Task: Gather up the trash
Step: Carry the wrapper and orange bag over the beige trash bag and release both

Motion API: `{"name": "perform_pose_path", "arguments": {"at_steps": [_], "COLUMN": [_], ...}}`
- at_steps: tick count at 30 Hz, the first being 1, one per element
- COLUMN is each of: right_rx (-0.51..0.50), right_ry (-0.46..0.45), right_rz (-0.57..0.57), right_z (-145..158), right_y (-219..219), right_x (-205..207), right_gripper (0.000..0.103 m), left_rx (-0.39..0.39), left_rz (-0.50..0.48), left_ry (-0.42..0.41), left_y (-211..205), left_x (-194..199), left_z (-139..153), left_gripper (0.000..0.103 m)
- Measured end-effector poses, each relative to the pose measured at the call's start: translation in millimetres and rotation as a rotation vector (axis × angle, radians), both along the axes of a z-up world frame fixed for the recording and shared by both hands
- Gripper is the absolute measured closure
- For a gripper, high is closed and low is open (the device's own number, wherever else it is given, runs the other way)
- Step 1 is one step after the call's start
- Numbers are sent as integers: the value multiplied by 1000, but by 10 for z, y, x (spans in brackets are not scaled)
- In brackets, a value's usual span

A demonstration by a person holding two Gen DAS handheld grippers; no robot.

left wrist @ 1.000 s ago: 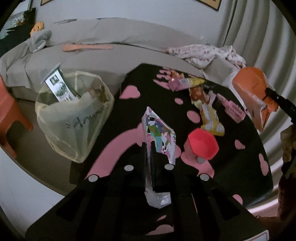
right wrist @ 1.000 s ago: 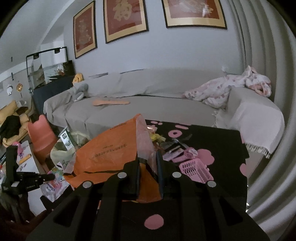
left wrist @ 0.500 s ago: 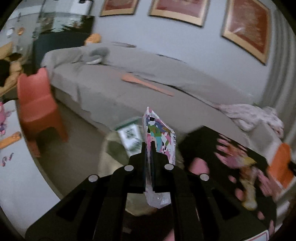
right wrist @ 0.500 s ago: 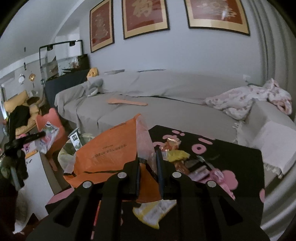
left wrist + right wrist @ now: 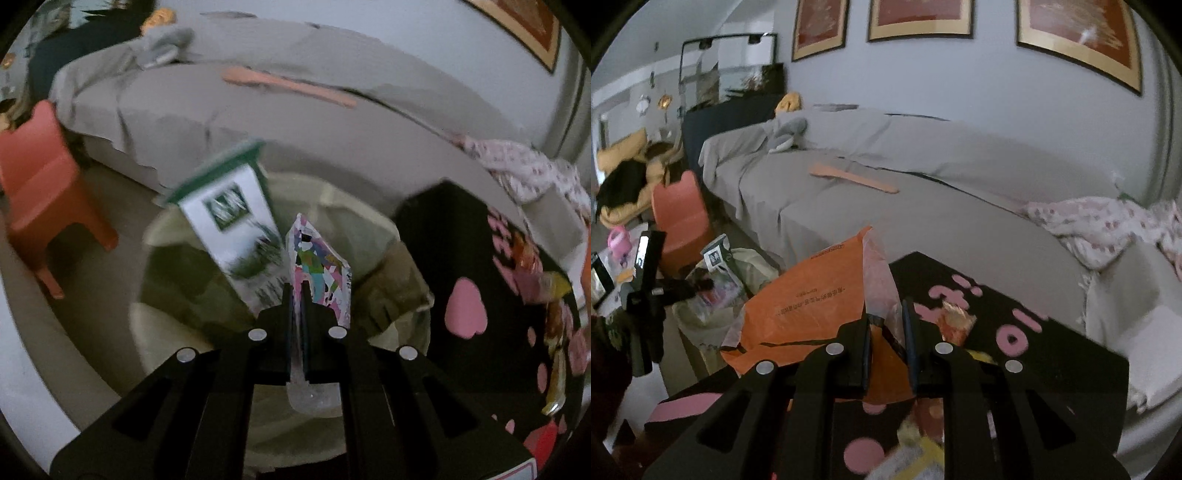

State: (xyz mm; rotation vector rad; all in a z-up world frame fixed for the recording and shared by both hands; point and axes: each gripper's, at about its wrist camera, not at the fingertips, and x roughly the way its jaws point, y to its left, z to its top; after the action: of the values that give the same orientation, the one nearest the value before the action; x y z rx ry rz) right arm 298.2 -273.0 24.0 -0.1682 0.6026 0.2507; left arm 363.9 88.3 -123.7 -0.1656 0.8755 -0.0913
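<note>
Your left gripper (image 5: 297, 291) pinches a colourful crinkly wrapper (image 5: 319, 273) at mid-frame, over the pale open trash bag (image 5: 388, 258). Your right gripper (image 5: 886, 325) squeezes an orange plastic bag (image 5: 812, 299), centre-left.

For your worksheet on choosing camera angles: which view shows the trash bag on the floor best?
The left wrist view: the trash bag fills the middle, its open mouth seen from above. In the right wrist view the same bag is small at the left, partly hidden by the orange wrapper.
</note>
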Motion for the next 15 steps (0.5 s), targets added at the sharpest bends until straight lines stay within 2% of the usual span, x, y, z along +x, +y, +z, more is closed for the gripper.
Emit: {"name": "perform_pose_path", "arguments": {"at_steps": [2,4,6,10,13,15], "right_rx": [-21,-40,-52,-58,-61,-113], "right_ry": [3,12,16,33,59,41], "right_rz": [25,58,95,204,264,291], "right_z": [-13,-44,-83,-216,-391,-549], "right_y": [165,387,613,1303,1801,2177], "right_x": [137,287,414,691,862,937], "right_gripper": [87,87,87,87,87,87], "left_rx": [-33,-101,-159,-212,-205,-201], "left_rz": [-9,10,71,235,327,374], "left_ry": [12,7,-29,-120,-172,-199], "left_y": [31,161,344,698,898,1000], "left_x": [20,-36,-150,-460,-734,-903], "left_z": [-55,-10,121,380,506,558], "left_gripper": [96,80,70,61,61,60]}}
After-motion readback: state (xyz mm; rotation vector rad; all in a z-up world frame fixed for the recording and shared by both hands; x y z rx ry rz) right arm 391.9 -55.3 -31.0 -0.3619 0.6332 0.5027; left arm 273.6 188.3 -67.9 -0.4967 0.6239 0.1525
